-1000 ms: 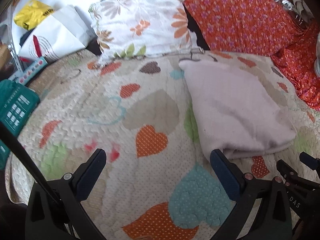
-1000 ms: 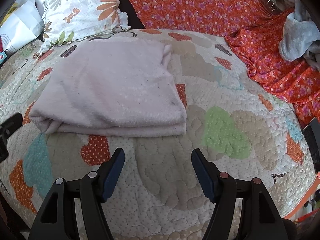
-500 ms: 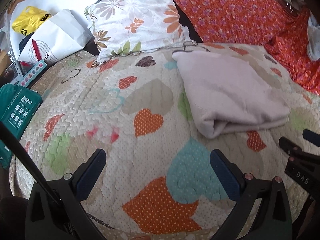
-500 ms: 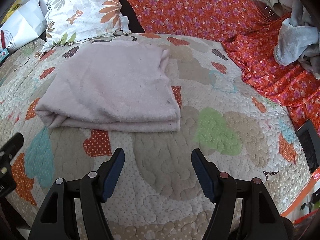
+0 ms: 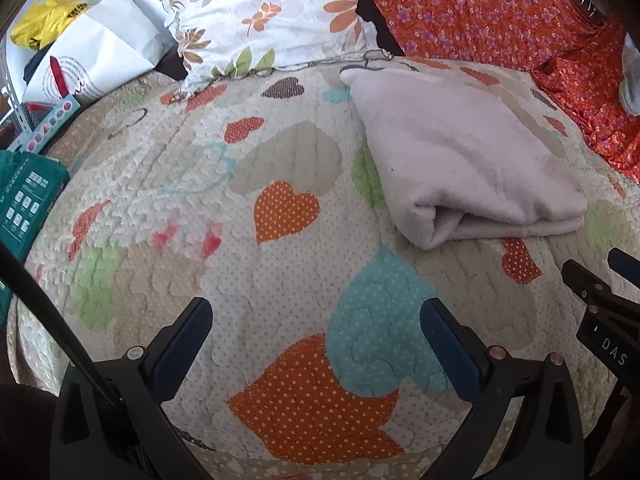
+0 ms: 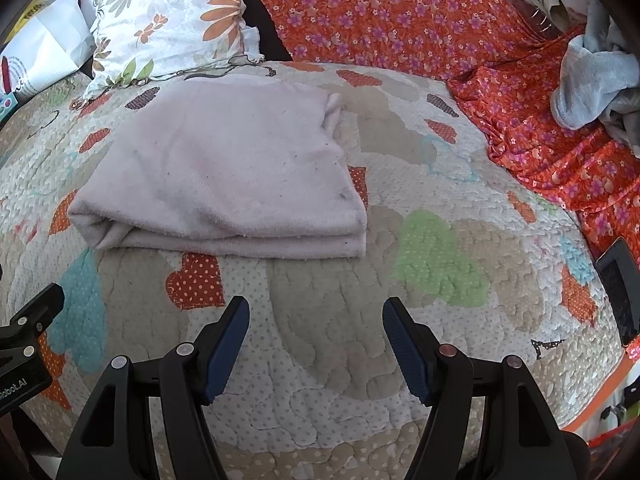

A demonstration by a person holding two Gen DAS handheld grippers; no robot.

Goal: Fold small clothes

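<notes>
A pale pink folded garment point(image 5: 460, 156) lies flat on the heart-patterned quilt point(image 5: 240, 184), with its folded edges toward me. It also shows in the right wrist view point(image 6: 228, 172). My left gripper point(image 5: 316, 320) is open and empty, over the quilt, to the left of and nearer than the garment. My right gripper point(image 6: 316, 316) is open and empty, just in front of the garment's near edge, apart from it. The right gripper's tip shows at the right edge of the left wrist view point(image 5: 600, 300).
A floral pillow point(image 5: 268, 16) and orange flowered fabric point(image 6: 400, 20) lie behind the garment. A grey cloth pile point(image 6: 592, 80) sits at far right. White bags point(image 5: 96, 56) and a green box point(image 5: 24, 200) are at left. A dark phone point(image 6: 620, 288) lies at the quilt's right edge.
Both grippers have drawn back from the folded garment, which now sits farther off in both views. Both stay open and empty. The garment has not moved.
</notes>
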